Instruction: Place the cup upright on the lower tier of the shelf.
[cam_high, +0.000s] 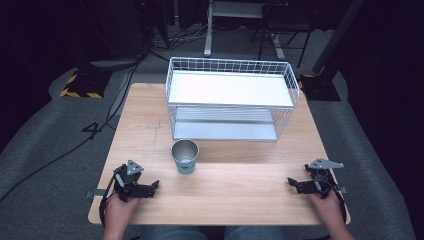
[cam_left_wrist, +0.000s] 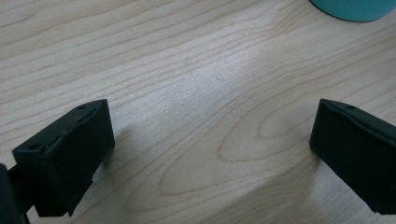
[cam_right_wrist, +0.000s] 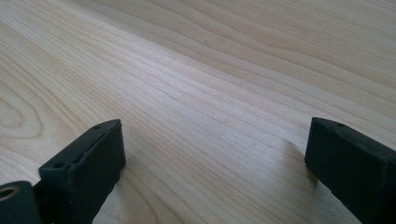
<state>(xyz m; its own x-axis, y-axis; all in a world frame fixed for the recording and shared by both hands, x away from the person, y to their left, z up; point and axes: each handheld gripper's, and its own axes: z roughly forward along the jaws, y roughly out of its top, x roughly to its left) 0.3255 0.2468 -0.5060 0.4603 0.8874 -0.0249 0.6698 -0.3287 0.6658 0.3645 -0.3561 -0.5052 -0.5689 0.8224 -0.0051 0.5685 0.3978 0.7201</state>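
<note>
A metal cup (cam_high: 185, 156) with a teal outer wall stands upright and empty near the middle of the wooden table (cam_high: 230, 197). My left gripper (cam_high: 155, 186) rests low on the table at the front left, open, its jaws pointing right toward the cup. The left gripper view has bare wood between the wide-apart jaws (cam_left_wrist: 212, 135) and the cup's teal base (cam_left_wrist: 355, 8) at the top right. At the front right, my right gripper (cam_high: 291, 182) points left and is open. Its jaws (cam_right_wrist: 215, 149) hold nothing, with wood grain between them.
A white two-tier wire rack (cam_high: 230, 90) stands on the far half of the table, just behind the cup; both its shelves are bare. Beyond the table lie cables, stand bases and dark floor. A hand holds each gripper at the near edge.
</note>
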